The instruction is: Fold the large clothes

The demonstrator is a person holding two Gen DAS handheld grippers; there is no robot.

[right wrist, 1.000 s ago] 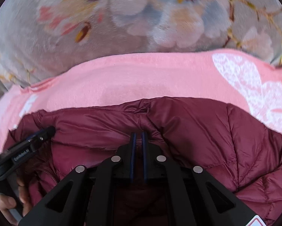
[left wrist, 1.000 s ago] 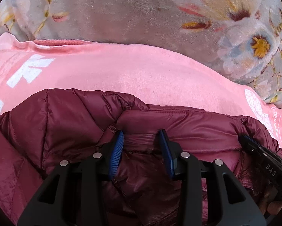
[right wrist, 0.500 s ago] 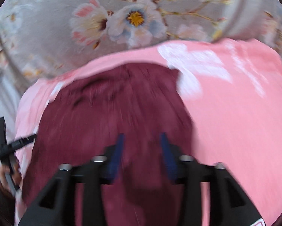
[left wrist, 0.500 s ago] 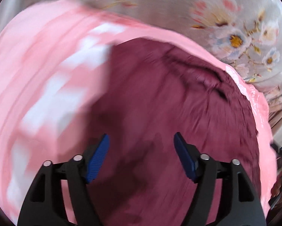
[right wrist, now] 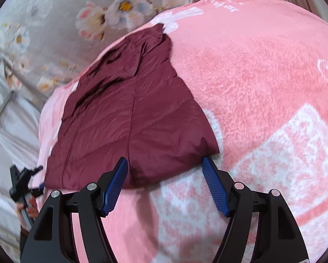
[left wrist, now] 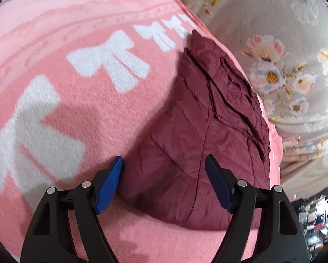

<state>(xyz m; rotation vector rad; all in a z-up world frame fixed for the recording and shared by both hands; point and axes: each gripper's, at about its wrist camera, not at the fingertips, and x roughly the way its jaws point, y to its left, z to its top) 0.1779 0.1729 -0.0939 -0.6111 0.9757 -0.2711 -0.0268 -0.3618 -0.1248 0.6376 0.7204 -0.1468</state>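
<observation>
**Folded jacket lies flat on the pink blanket, both claws empty**

The maroon quilted jacket (left wrist: 192,135) lies folded into a long flat bundle on the pink blanket (left wrist: 80,114), which carries white bow prints and is itself spread over a grey floral bedspread (left wrist: 280,50). The bundle runs along one side edge of the blanket, close to where the pink fabric gives way to the floral cloth. Its far end reaches towards the blanket's far edge, and its near end stops short of the near edge, with bare pink fleece between. Creased folds run along the side of the jacket nearest the bedspread.

The left gripper (left wrist: 164,182) hovers above the jacket's near end. Its blue-padded jaws stand wide apart, having just closed in slightly, and nothing is pressed between them. The fabric seen in the gap lies flat on the blanket below.

The right gripper (right wrist: 165,180) sits over the jacket's near hem at the corner further from the bedspread. Its jaws have just been opening and stand wide, gripping nothing; the pads are clear of the cloth.

In the right wrist view, the left gripper appears at the lower left edge, held in a person's hand (right wrist: 29,206), beside the blanket's side edge
</observation>
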